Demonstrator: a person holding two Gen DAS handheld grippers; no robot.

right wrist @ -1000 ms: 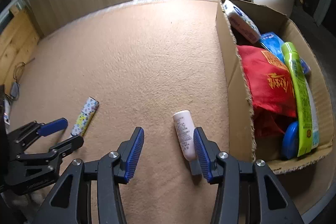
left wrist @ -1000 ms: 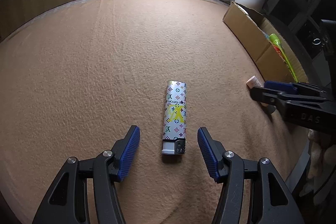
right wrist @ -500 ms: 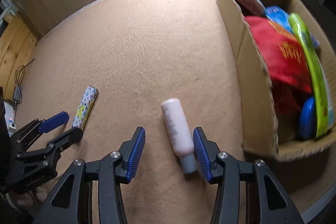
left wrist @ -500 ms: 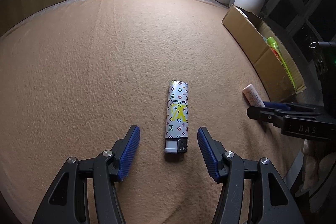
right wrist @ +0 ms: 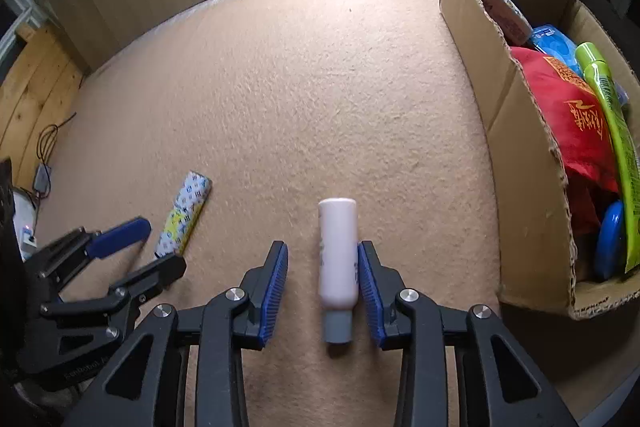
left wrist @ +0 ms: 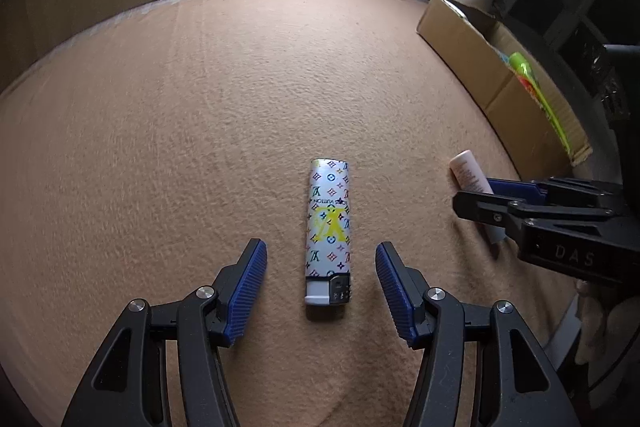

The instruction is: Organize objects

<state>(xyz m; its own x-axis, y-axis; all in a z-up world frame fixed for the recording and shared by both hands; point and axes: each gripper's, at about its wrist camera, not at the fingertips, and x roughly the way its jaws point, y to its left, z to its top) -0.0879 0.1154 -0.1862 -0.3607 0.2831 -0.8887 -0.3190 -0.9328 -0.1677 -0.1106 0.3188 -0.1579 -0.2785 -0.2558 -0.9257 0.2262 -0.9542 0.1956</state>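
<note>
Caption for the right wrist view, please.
Right gripper, jaws just closing, straddles a pink bottle lying on tan carpet beside a filled cardboard box.

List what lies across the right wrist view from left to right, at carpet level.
left gripper → patterned lighter → pink bottle, between the right gripper's fingers → cardboard box → red pouch → green tube.

Open carpet [right wrist: 304, 99] ahead; cardboard box [right wrist: 516, 163] walls the right.
</note>
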